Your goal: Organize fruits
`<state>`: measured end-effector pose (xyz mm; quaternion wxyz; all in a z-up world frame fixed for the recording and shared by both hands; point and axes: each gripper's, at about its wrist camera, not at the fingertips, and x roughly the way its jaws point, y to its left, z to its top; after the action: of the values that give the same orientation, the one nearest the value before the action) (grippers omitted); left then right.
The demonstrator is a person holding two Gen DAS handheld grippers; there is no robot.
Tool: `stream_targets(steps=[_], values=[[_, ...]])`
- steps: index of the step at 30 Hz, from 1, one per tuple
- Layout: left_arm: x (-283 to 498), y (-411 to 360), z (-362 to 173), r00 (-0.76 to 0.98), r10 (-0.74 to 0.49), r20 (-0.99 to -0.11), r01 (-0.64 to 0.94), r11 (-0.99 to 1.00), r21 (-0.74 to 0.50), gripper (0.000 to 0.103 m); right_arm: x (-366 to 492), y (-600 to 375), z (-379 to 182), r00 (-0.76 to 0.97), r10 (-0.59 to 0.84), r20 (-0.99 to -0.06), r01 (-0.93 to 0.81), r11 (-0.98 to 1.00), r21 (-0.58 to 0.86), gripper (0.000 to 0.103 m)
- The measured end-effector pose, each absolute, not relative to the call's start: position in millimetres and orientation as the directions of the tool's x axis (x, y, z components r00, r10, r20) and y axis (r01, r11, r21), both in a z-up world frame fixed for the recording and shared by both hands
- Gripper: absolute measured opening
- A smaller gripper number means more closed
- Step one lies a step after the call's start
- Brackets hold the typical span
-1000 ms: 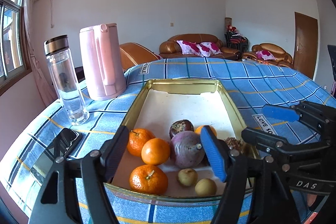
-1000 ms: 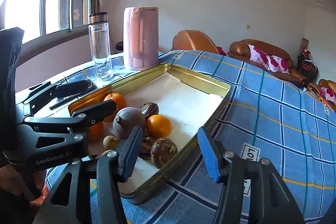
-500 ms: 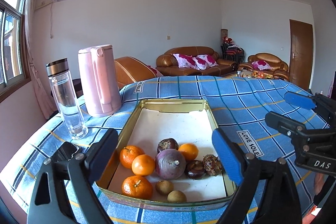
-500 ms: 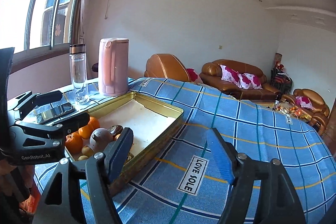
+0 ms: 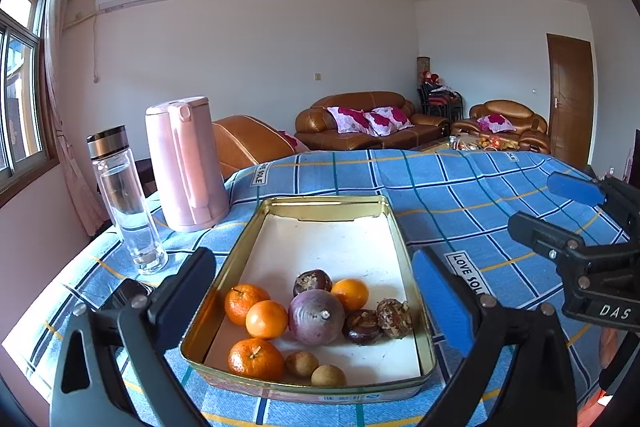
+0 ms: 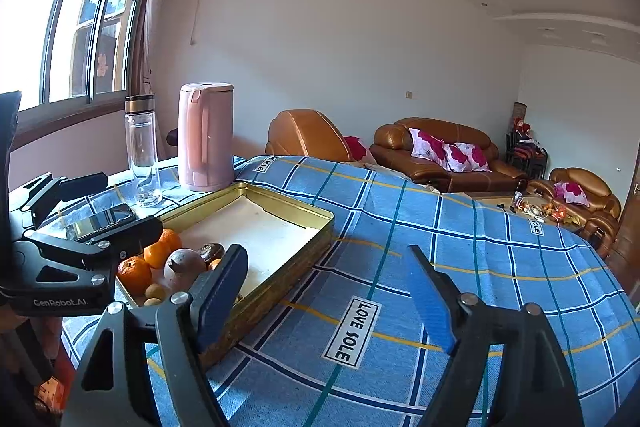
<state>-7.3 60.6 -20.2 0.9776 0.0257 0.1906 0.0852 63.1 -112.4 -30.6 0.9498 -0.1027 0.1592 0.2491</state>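
A gold tin tray (image 5: 240, 251) lies on the table with fruit heaped at its near end. The heap holds several oranges (image 5: 266, 319), a large purple fruit (image 5: 316, 317), dark wrinkled fruits (image 5: 362, 325) and two small brown ones (image 5: 302, 363). My left gripper (image 5: 312, 259) hovers above and in front of the tray, its jaws opening, and no pad touches any fruit. My right gripper (image 6: 326, 259) hangs over the blue cloth just right of the tray (image 6: 304, 211), jaws opening with nothing between them. The fruit (image 6: 182, 267) shows left of its left finger.
A pink kettle (image 5: 186, 163) and a glass bottle (image 5: 124, 203) stand left of the tray, with a phone (image 5: 124, 297) lying in front of the bottle. The blue checked tablecloth (image 5: 460, 195) stretches to the right. Brown sofas stand behind the table.
Both grippers have drawn back and up from the tray, and their jaws have spread wider. The right wrist view has swung right, from the fruit to the cloth.
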Motion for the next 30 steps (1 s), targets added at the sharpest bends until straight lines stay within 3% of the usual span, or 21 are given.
stream_targets(steps=[30], values=[[-8,54,-11,0.918,0.141,-0.371,-0.135,0.99,0.041,0.103,53,-126,-25,0.849,0.421,-0.318,-0.478,0.869,-0.126,0.084]])
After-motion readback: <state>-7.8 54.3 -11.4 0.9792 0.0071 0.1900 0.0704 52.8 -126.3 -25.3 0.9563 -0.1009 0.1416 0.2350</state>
